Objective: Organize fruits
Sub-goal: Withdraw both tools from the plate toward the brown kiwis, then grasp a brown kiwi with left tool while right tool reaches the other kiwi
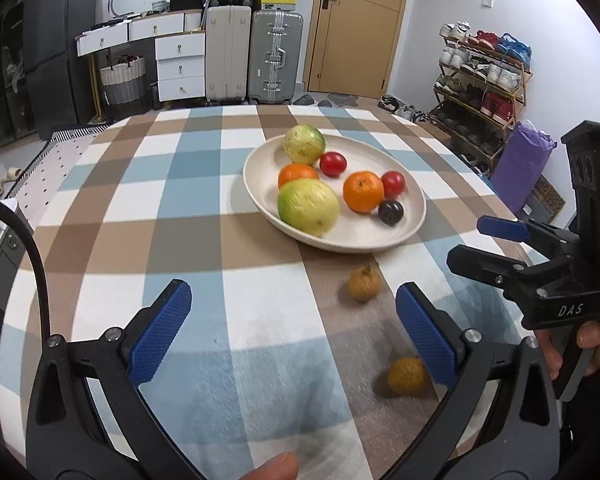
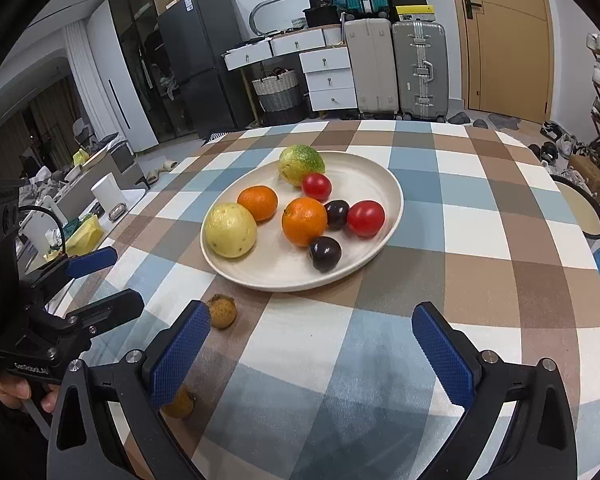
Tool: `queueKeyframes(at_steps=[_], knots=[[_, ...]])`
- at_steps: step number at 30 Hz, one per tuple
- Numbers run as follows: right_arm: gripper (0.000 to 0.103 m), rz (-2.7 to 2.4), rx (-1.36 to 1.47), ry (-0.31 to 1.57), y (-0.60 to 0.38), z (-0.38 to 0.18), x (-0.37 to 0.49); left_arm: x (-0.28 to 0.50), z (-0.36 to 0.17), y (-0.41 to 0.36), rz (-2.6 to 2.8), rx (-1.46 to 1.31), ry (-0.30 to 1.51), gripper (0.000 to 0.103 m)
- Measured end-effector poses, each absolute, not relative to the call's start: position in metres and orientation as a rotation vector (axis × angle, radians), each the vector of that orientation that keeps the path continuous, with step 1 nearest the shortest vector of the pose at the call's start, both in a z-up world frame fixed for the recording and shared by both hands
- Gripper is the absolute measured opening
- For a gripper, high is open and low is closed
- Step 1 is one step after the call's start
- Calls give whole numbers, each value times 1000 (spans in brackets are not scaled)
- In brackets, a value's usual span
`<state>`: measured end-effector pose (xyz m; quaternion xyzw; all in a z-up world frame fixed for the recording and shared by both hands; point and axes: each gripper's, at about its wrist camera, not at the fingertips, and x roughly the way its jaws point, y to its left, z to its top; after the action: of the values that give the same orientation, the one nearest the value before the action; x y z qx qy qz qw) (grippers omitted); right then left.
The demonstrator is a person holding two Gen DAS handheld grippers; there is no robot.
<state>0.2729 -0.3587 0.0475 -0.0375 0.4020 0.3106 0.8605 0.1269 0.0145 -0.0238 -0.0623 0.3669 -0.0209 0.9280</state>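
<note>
Two longans beside left hand-held gripper

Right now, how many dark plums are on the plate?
2. One plum lies near the front rim of the plate; the other plum sits between an orange and a tomato.

White letters "DAS" on the black body of the right gripper, right edge of the left wrist view; the small lettering on the left gripper, lower left of the right wrist view, is too blurred to read
</note>
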Motion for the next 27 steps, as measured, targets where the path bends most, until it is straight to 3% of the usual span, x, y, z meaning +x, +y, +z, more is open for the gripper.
queueKeyframes(at_steps=[22, 24, 27], knots=[[103, 662, -135, 878, -360, 33, 246, 106, -47, -25, -187, -68, 839, 102], [103, 662, -133, 879, -360, 33, 246, 106, -50, -31, -200, -46, 849, 100], [103, 660, -130, 881, -360, 33, 247, 107, -54, -37, -218, -14, 872, 90]])
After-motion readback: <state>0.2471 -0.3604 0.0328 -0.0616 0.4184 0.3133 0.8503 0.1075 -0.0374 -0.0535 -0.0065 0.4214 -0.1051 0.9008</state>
